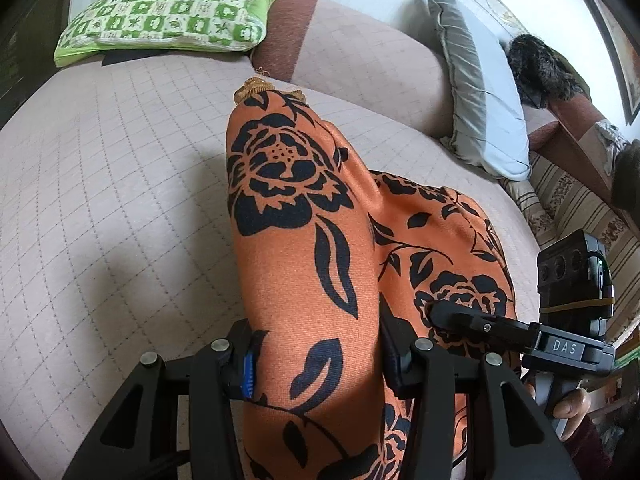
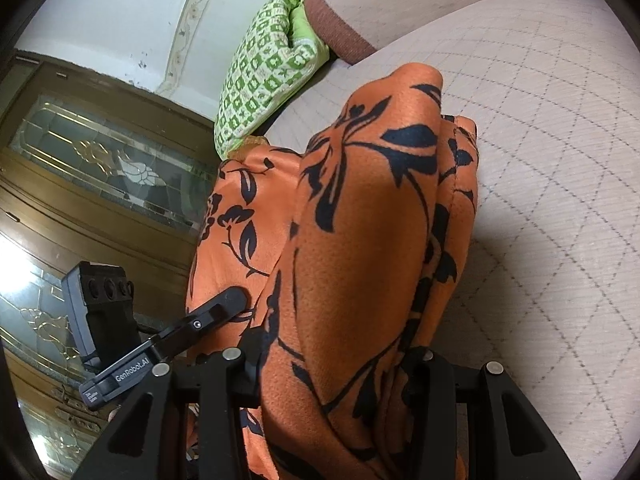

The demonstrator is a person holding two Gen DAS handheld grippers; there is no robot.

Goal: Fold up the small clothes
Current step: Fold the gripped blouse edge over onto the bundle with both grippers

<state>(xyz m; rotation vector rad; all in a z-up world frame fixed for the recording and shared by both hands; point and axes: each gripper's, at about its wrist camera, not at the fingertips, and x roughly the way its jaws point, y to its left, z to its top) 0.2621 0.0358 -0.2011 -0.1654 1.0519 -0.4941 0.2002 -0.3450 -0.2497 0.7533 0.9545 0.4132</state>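
Note:
An orange garment with black flower print [image 1: 304,216] hangs over a quilted beige sofa seat [image 1: 112,184]. My left gripper [image 1: 320,360] is shut on a bunched part of it, the cloth draped over and between the jaws. My right gripper [image 2: 332,364] is shut on another part of the same garment [image 2: 360,240]. Each gripper shows in the other's view, pressed against the cloth: the right one in the left wrist view [image 1: 440,312], the left one in the right wrist view [image 2: 236,296]. The fingertips are hidden under cloth.
A green checked pillow [image 1: 168,8] lies at the sofa's far end by the brown armrest [image 1: 284,28]. A grey cushion [image 1: 480,92] and a dark furry item [image 1: 540,68] rest on the sofa back. A wooden glass door [image 2: 100,168] stands beyond the sofa.

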